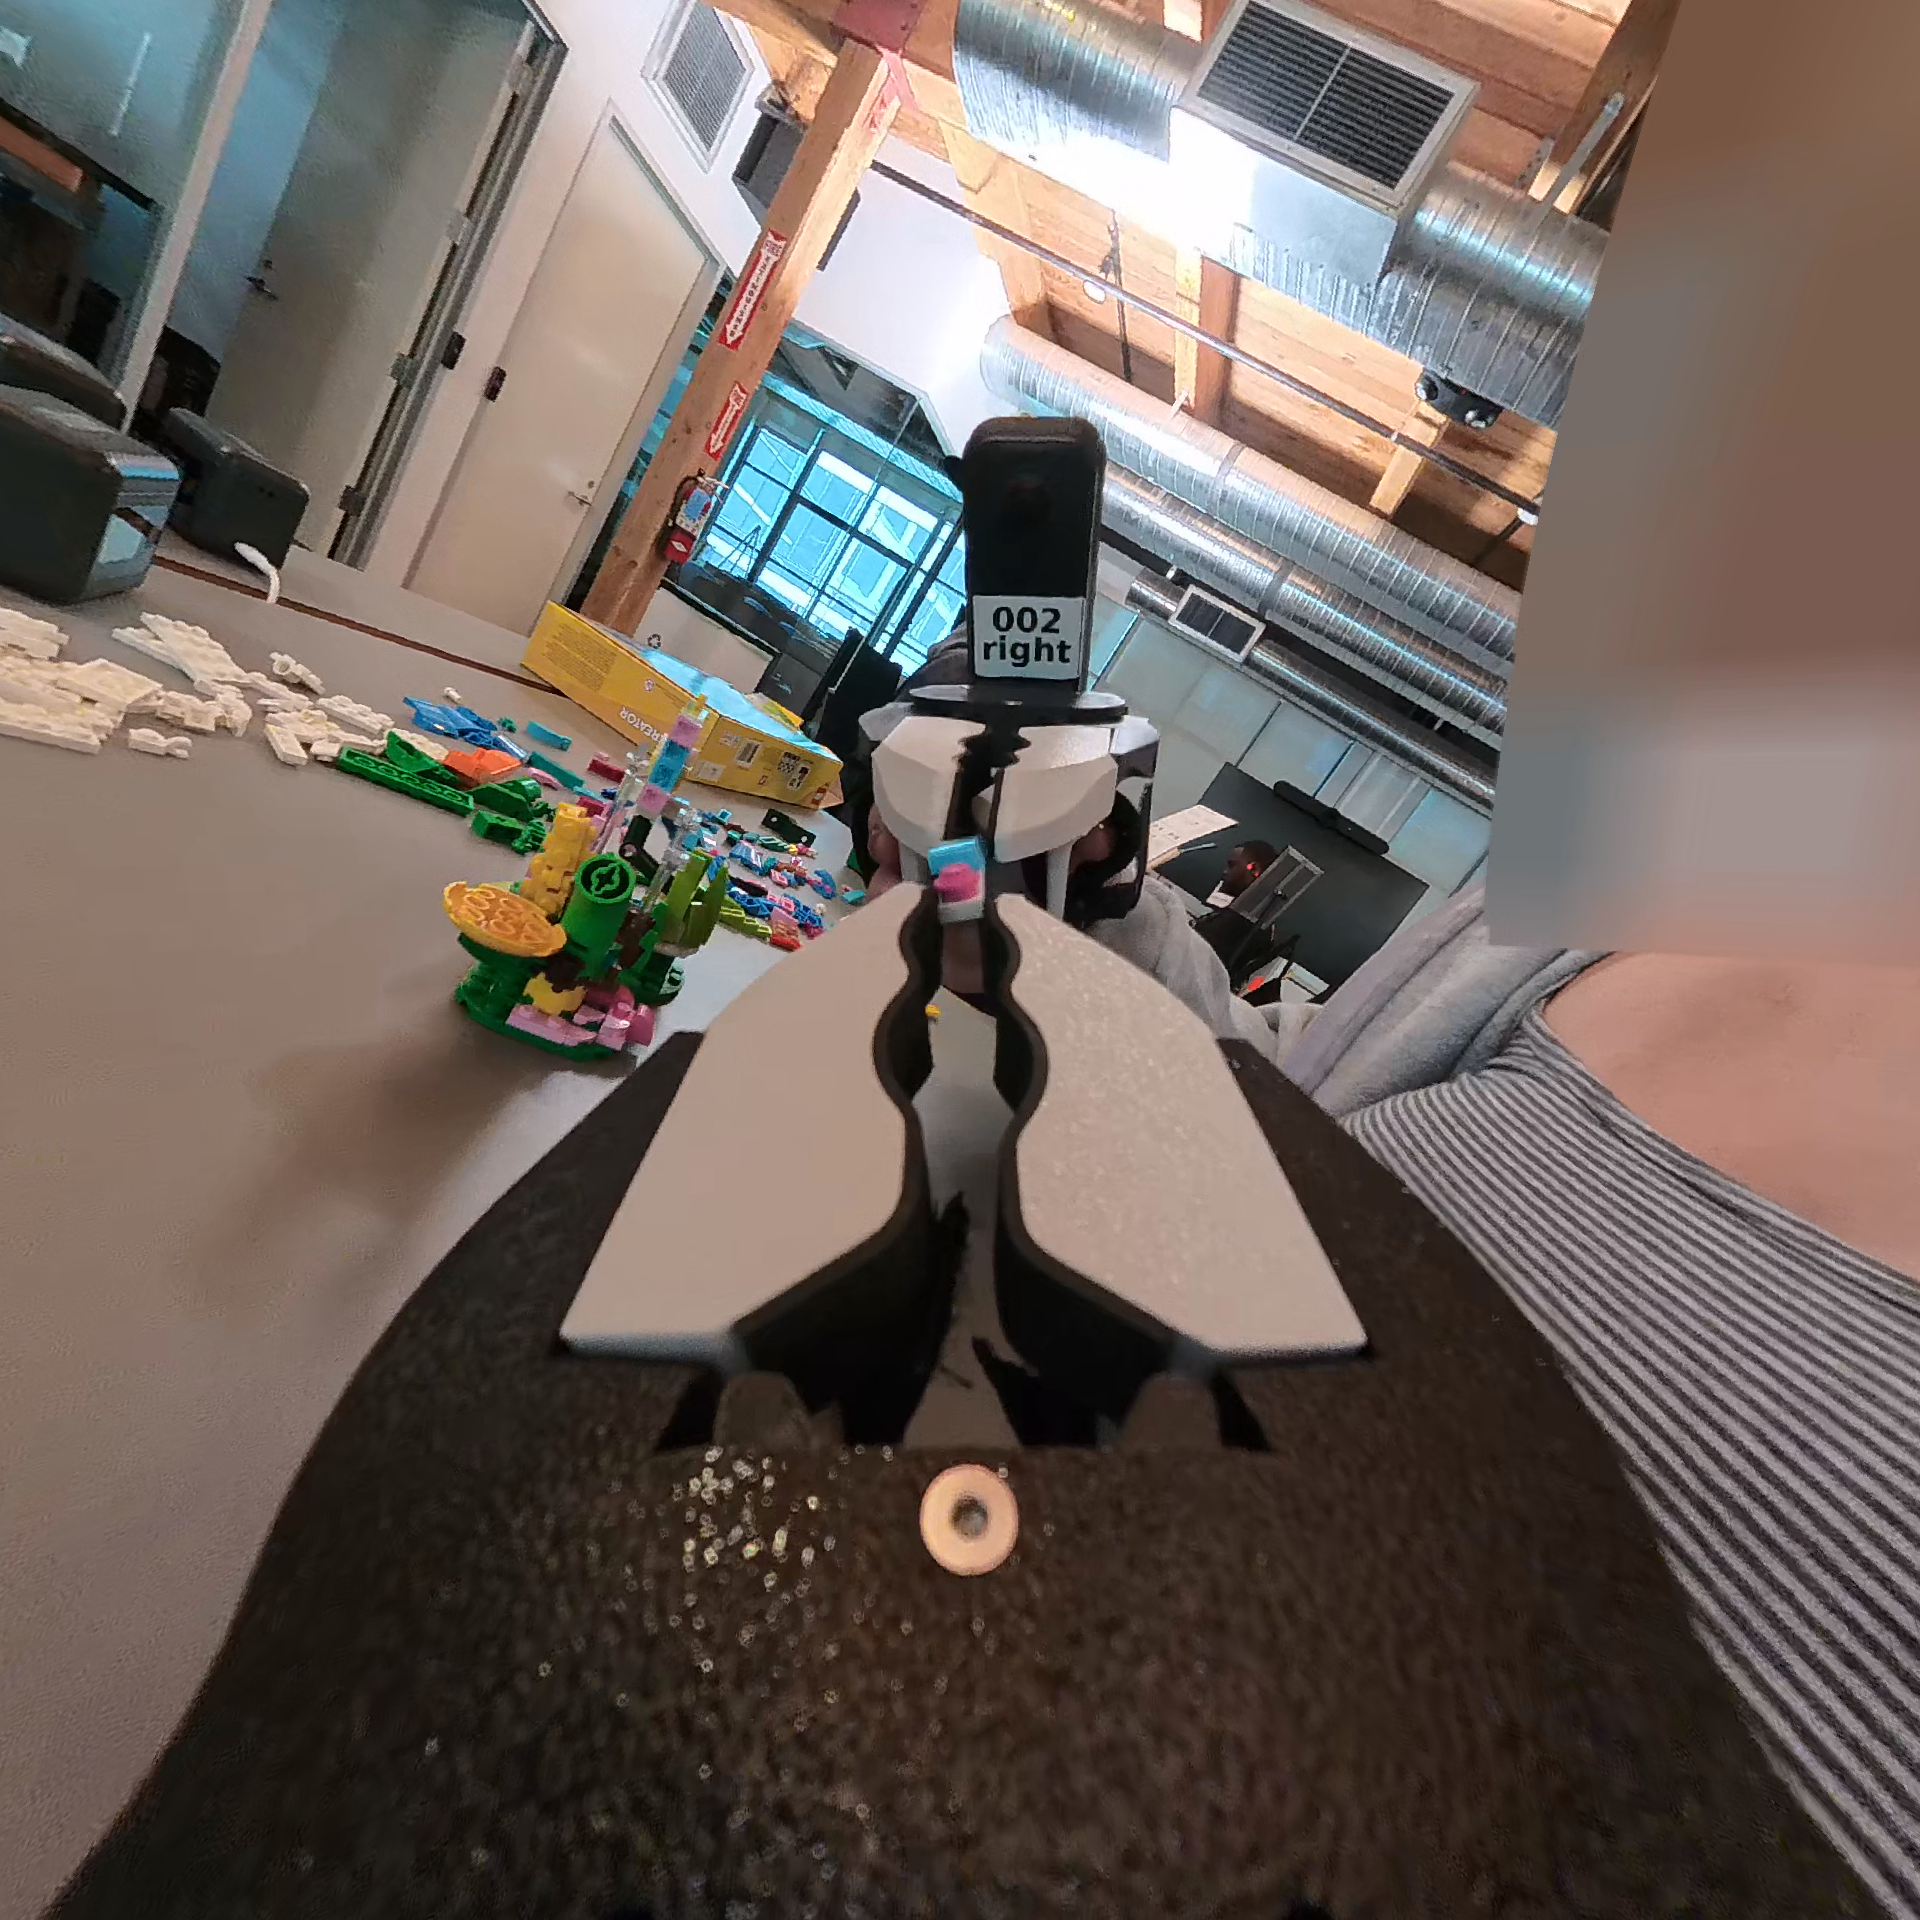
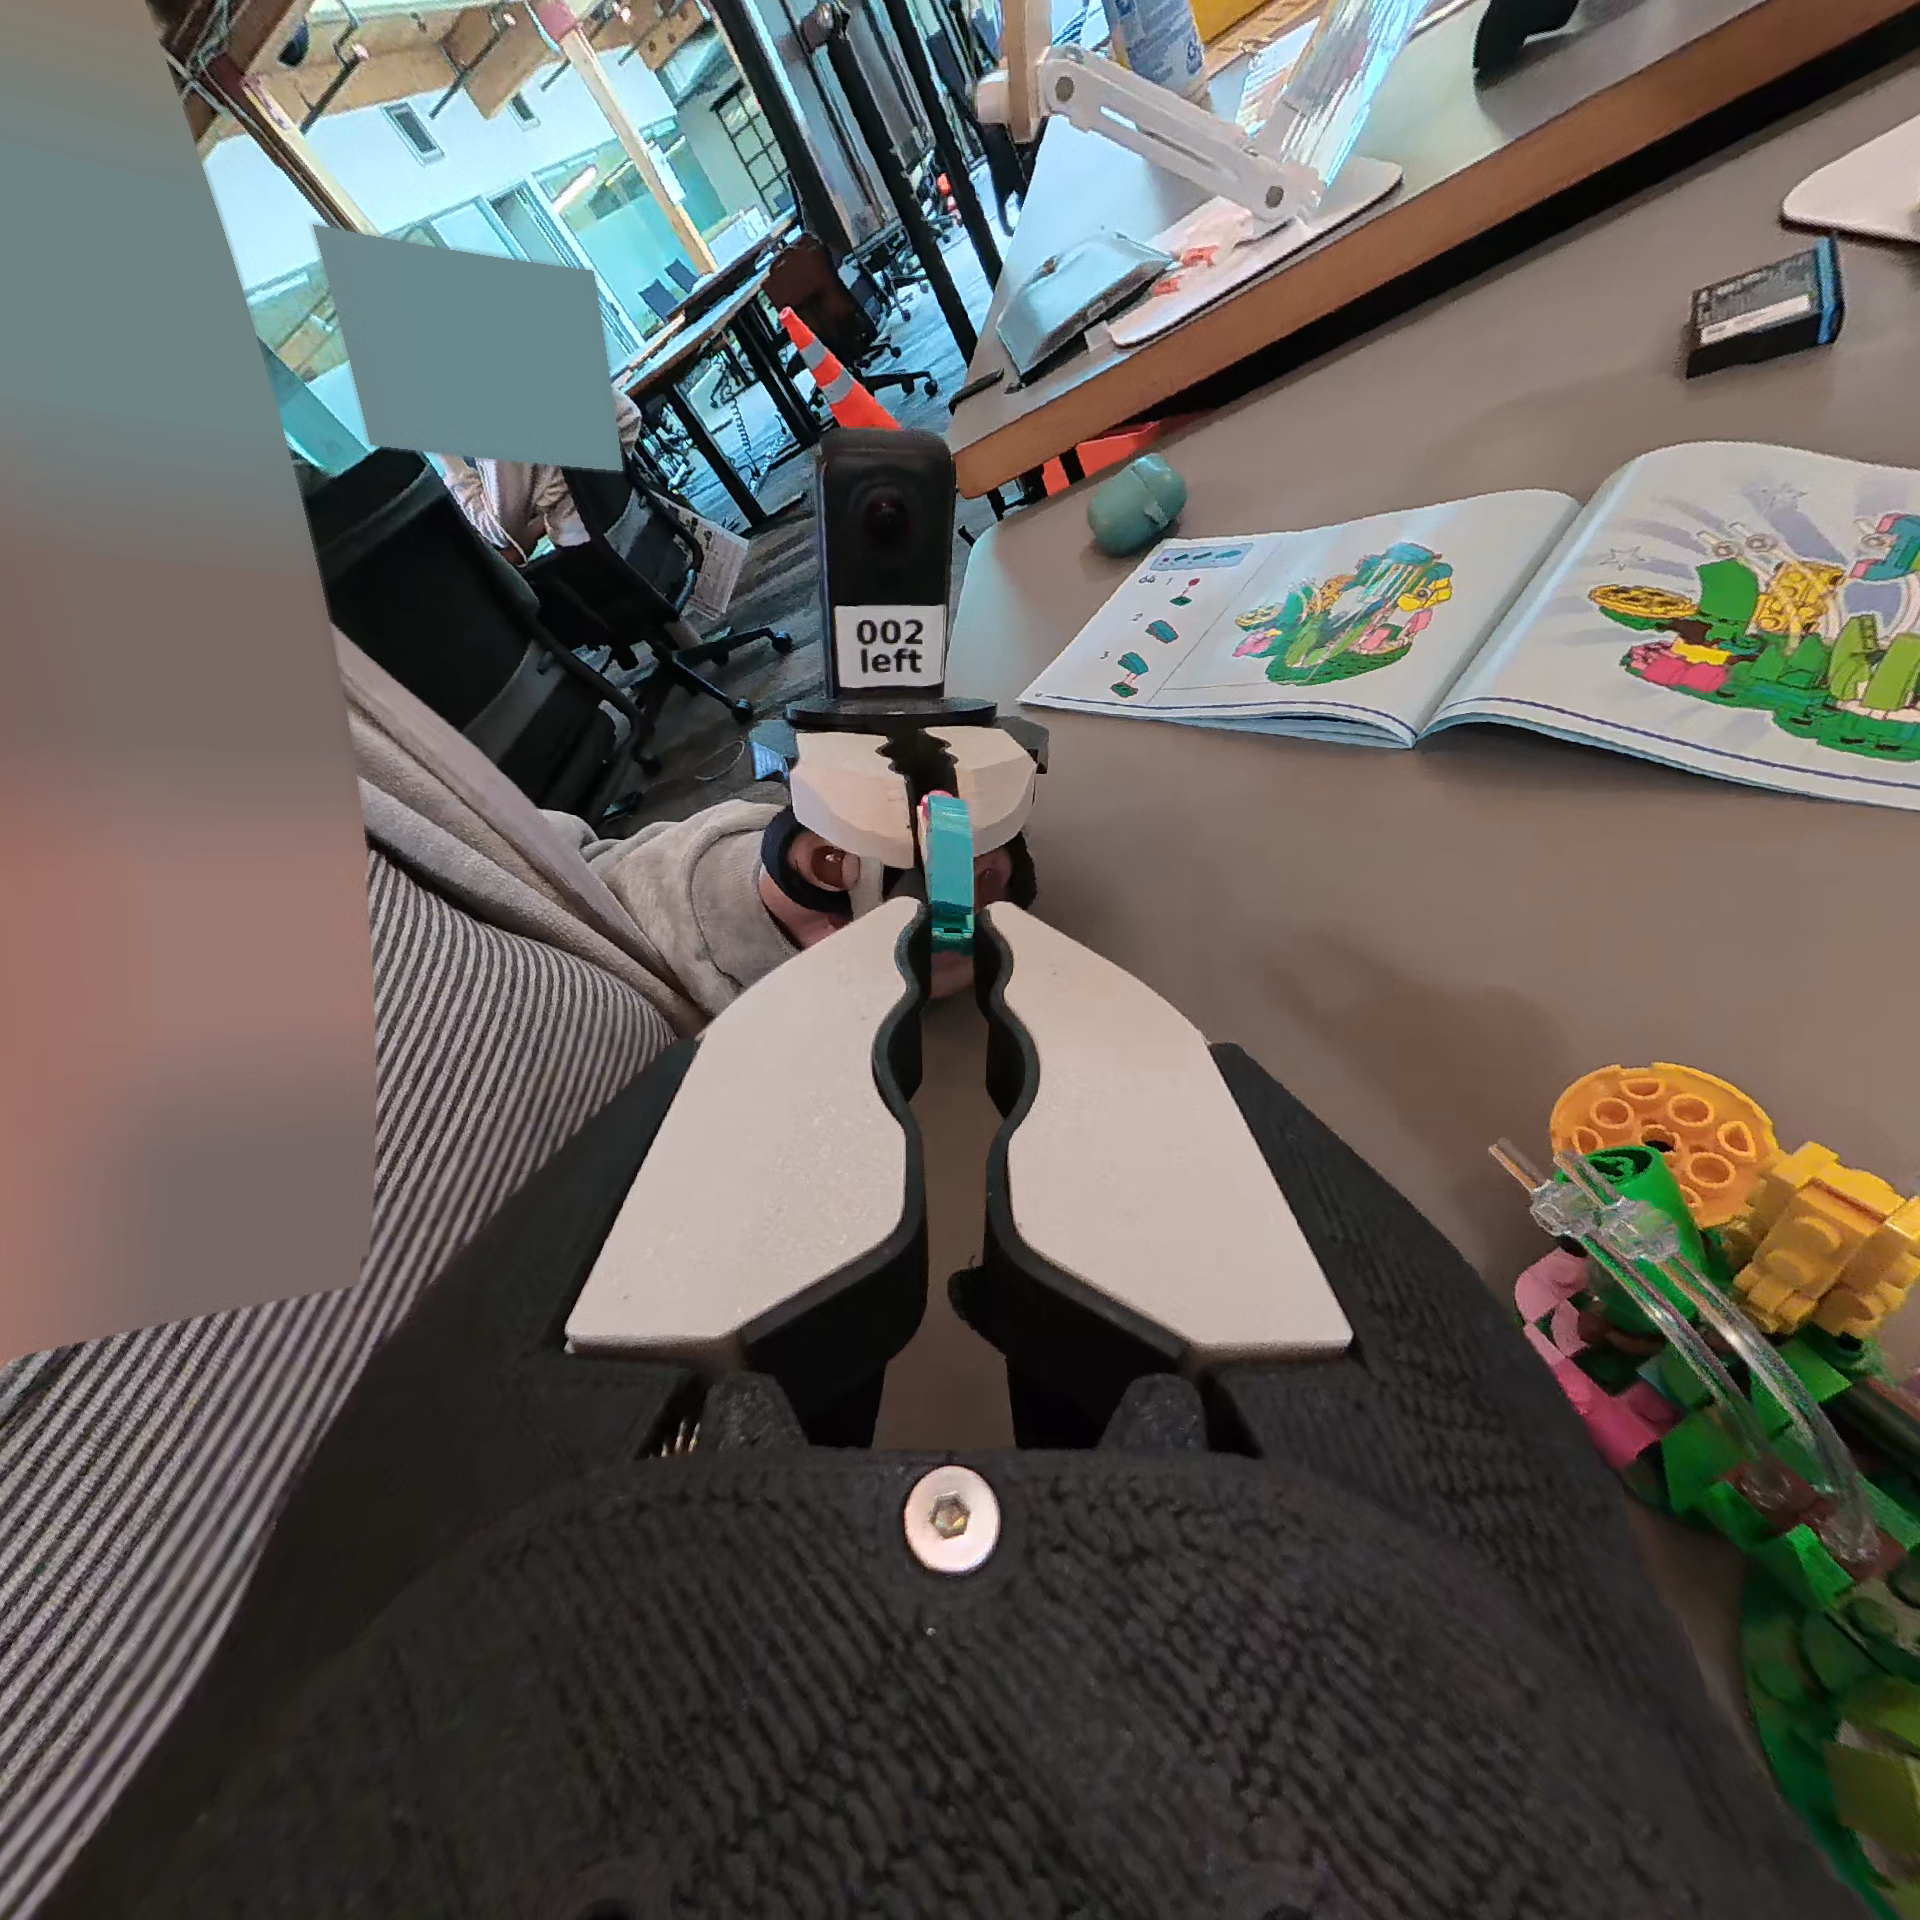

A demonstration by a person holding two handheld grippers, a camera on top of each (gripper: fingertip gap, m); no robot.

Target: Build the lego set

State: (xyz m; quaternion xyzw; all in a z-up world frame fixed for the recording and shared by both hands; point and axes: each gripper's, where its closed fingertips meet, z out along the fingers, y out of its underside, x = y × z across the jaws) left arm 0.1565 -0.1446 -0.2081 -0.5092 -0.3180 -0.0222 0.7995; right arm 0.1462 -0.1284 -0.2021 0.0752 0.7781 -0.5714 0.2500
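Small brick stack (image 1: pixel 957 878): teal and pink, frame centre, between the two facing tips.
Left hand-held gripper (image 1: pixel 954 914): clamped on the stack's pink end.
Right hand-held gripper (image 2: pixel 951 920): clamped on the teal end.
Flower model (image 1: pixel 577 940): left of centre, on the counter (image 1: pixel 208 1039).
Instruction booklet (image 2: pixel 1455 634): open, upper right.
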